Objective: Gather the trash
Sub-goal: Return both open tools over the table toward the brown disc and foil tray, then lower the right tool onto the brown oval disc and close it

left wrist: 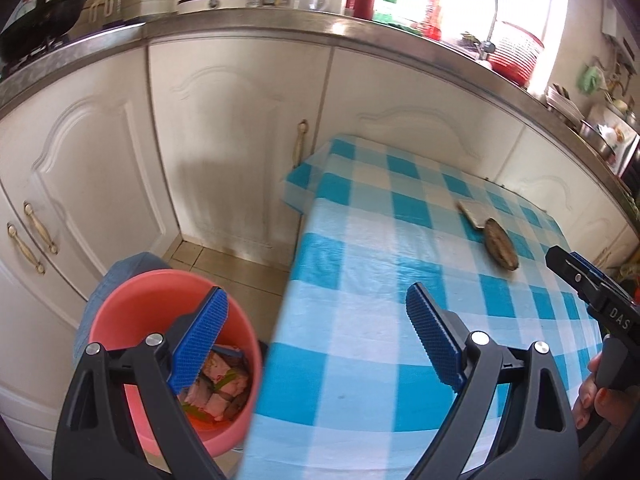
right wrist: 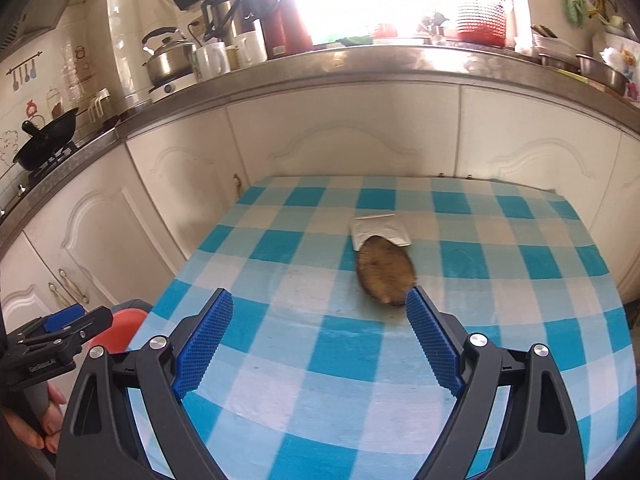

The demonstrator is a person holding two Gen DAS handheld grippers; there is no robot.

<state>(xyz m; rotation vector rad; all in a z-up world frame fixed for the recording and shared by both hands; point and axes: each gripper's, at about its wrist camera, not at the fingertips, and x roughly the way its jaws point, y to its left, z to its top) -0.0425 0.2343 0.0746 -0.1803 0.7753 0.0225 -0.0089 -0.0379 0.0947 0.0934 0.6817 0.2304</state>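
Two pieces of trash lie on the blue-and-white checked tablecloth (right wrist: 320,360): a brown oval peel (right wrist: 385,274) and a flat silver packet (right wrist: 378,227). In the right wrist view the peel sits just above centre, and the packet touches its far end at 12 o'clock, partly overlapped by it. In the left wrist view the same peel (left wrist: 500,248) and packet (left wrist: 474,213) appear at 2 o'clock, well apart from the left gripper.

The right gripper (right wrist: 320,344) hangs over the cloth with its blue-padded fingers (right wrist: 434,344) spread wide and nothing between them. The tip of its right finger shows just beside the near end of the peel; contact cannot be confirmed.

The left gripper (left wrist: 318,344) likewise has its fingers (left wrist: 198,344) wide apart and empty. It straddles the table edge: one finger over a pink bucket (left wrist: 132,300) on the floor at 7 o'clock, the other over the cloth. The bucket holds pinkish and green scraps (left wrist: 222,384).

White cabinet doors (right wrist: 340,136) stand behind the table at 12 o'clock. The steel countertop (right wrist: 360,64) above carries a kettle (right wrist: 168,56), white mugs (right wrist: 212,60), a red flask (right wrist: 288,20) and a red basket (right wrist: 482,14). A black wok (right wrist: 44,140) sits at 10 o'clock.
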